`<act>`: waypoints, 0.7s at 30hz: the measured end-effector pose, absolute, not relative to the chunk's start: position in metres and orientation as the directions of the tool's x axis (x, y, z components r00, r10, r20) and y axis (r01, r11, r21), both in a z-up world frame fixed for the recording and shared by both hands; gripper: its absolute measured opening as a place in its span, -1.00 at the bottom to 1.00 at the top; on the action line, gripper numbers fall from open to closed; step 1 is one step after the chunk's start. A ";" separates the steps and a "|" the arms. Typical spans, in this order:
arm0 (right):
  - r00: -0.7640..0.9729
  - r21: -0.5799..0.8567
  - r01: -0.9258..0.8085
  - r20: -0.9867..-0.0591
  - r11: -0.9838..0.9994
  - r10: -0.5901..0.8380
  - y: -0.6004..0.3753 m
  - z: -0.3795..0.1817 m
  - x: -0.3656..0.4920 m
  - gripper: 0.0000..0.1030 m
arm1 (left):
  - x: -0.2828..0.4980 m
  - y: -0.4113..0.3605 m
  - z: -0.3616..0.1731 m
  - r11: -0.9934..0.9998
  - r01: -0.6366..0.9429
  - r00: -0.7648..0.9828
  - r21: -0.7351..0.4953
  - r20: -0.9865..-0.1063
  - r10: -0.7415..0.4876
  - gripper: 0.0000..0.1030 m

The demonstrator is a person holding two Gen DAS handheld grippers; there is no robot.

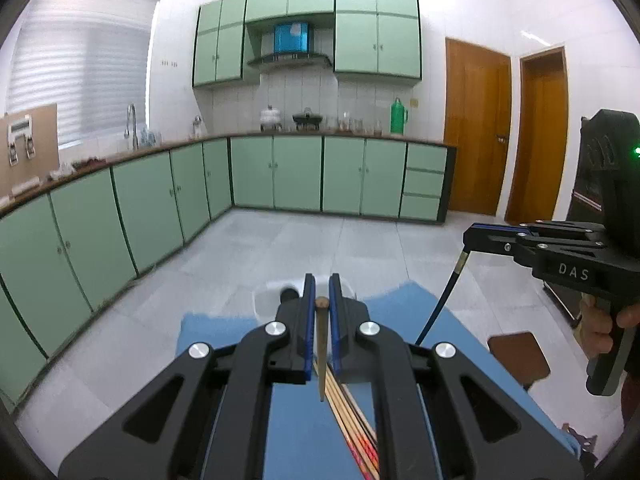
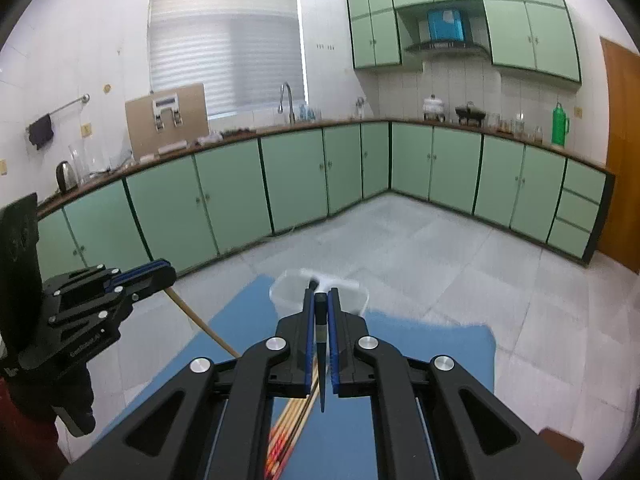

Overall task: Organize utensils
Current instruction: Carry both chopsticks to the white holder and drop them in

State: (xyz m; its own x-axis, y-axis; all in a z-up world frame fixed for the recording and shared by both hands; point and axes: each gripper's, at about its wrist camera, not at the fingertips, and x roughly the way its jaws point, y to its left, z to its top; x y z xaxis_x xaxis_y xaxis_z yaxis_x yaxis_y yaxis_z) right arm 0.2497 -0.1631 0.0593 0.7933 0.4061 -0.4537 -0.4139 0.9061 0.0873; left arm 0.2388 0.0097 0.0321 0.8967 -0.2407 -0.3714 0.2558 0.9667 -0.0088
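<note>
The left tool (image 1: 321, 304) is nearly closed, its blue pads clamping a brown wooden chopstick (image 1: 321, 344) that hangs point-down between them. The right tool (image 2: 320, 300) is likewise nearly closed, gripping a dark blue chopstick (image 2: 321, 360) that also hangs tip-down. Both are raised above the table (image 1: 296, 432), which is covered with a blue cloth. On the cloth, directly beneath the two tools, lies a bundle of chopsticks (image 1: 352, 424), pale wood with red-patterned ends and a few dark ones among them. Beyond the bundle, at the table's far edge, stands a clear plastic container (image 2: 288, 294); whether anything is in it cannot be told. To the right of the table is a brown stool (image 1: 518, 354). Past the table stretches the grey tiled floor (image 1: 280, 248), then green cabinets (image 1: 296, 172) under a counter with a green thermos (image 1: 398, 116).
</note>
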 end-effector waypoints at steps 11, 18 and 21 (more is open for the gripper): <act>0.858 0.085 -0.390 -0.327 0.917 0.395 -0.157 0.122 0.305 -0.88 | 0.290 0.007 0.087 0.975 0.220 0.948 -0.011 -0.232 -0.216 -0.89; 0.872 0.076 -0.354 -0.332 0.932 0.359 -0.146 0.108 0.359 -0.88 | 0.339 0.003 0.081 0.983 0.185 0.962 0.012 -0.208 -0.178 -0.89; 0.868 0.067 -0.347 -0.354 0.935 0.348 -0.139 0.093 0.379 -0.88 | 0.362 0.002 0.070 0.984 0.179 0.962 0.017 -0.214 -0.171 -0.89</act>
State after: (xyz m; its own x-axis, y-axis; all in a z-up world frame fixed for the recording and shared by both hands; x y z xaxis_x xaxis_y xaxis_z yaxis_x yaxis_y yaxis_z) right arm 0.3786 -0.1394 0.0933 0.8680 0.3479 -0.3543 -0.3474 0.9353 0.0671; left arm 0.3619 0.0025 0.0697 0.9616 -0.1712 -0.2144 0.1790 0.9837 0.0174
